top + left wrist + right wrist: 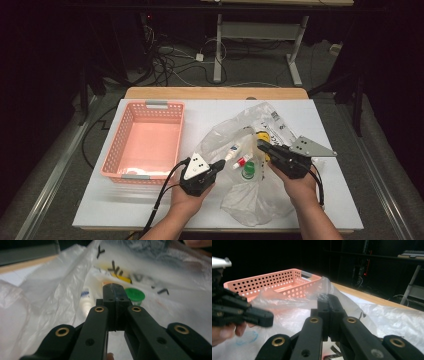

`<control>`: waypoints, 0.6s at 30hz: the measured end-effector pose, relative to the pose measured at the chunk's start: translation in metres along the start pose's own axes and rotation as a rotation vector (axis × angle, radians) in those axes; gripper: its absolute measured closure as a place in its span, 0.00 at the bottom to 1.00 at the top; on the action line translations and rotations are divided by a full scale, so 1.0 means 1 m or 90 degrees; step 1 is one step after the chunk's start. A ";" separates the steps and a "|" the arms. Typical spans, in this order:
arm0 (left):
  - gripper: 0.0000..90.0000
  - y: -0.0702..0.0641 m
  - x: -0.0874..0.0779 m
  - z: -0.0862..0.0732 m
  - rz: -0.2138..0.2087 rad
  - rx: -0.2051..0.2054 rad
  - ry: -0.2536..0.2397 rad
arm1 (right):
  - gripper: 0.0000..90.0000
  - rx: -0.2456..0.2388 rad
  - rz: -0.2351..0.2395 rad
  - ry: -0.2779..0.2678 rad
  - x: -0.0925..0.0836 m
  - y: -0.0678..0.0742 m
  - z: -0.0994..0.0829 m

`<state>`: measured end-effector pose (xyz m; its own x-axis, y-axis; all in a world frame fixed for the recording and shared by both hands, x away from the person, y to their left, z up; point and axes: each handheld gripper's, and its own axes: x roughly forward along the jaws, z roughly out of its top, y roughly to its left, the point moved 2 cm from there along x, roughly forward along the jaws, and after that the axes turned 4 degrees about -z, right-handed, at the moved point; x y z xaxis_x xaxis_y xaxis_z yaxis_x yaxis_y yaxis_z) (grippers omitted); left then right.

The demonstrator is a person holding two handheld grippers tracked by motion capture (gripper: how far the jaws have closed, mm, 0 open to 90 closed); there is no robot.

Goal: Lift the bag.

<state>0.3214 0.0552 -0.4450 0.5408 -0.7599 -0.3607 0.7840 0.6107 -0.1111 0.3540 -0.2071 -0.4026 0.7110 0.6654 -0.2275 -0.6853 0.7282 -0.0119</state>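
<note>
Both jaws closed: right gripper [265,148] apparently pinching the plastic bag [250,195]; left gripper [219,165] empty; pink basket [145,142] alongside.

I see the white table [150,210] lit brightly from above; the room around it is near black. The plastic bag [250,195] shows soft glare. In both gripper views the near black jaws are soft and out of focus. The basket [274,282] is slightly grainy.
</note>
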 end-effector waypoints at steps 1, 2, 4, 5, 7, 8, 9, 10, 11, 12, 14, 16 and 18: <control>0.98 0.001 -0.002 0.003 0.005 0.005 -0.006 | 1.00 -0.003 0.000 -0.002 0.000 0.001 0.001; 0.98 0.001 -0.005 0.007 0.010 0.010 -0.014 | 1.00 -0.004 0.000 -0.002 -0.001 0.002 0.003; 0.98 0.004 -0.009 0.015 0.018 0.015 -0.031 | 1.00 -0.007 -0.005 -0.009 0.000 0.002 0.008; 0.98 0.005 -0.010 0.019 0.021 0.012 -0.041 | 1.00 -0.008 -0.007 -0.011 0.000 0.002 0.011; 0.98 0.008 -0.010 0.030 0.028 0.020 -0.057 | 1.00 -0.004 -0.013 -0.019 0.001 0.001 0.016; 0.98 0.009 -0.010 0.036 0.032 0.026 -0.064 | 1.00 -0.001 -0.015 -0.024 0.003 0.000 0.019; 0.98 0.011 -0.010 0.042 0.034 0.028 -0.075 | 1.00 -0.002 -0.018 -0.027 0.004 0.000 0.022; 0.98 0.013 -0.010 0.049 0.037 0.031 -0.082 | 1.00 -0.007 -0.021 -0.029 0.005 -0.001 0.025; 0.98 0.015 -0.009 0.056 0.040 0.033 -0.090 | 1.00 -0.008 -0.023 -0.033 0.007 -0.001 0.029; 0.98 0.016 -0.009 0.063 0.042 0.036 -0.099 | 1.00 -0.010 -0.026 -0.037 0.009 -0.003 0.032; 0.98 0.018 -0.007 0.076 0.049 0.049 -0.113 | 1.00 -0.005 -0.032 -0.048 0.012 -0.006 0.039; 0.98 0.020 -0.006 0.088 0.053 0.058 -0.128 | 1.00 -0.006 -0.038 -0.061 0.016 -0.008 0.044; 0.98 0.021 -0.005 0.100 0.056 0.065 -0.145 | 1.00 -0.002 -0.043 -0.072 0.019 -0.010 0.049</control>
<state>0.3656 0.0502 -0.3530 0.6533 -0.7428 -0.1464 0.7517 0.6594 0.0090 0.3824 -0.1937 -0.3588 0.7689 0.6291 -0.1144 -0.6354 0.7717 -0.0266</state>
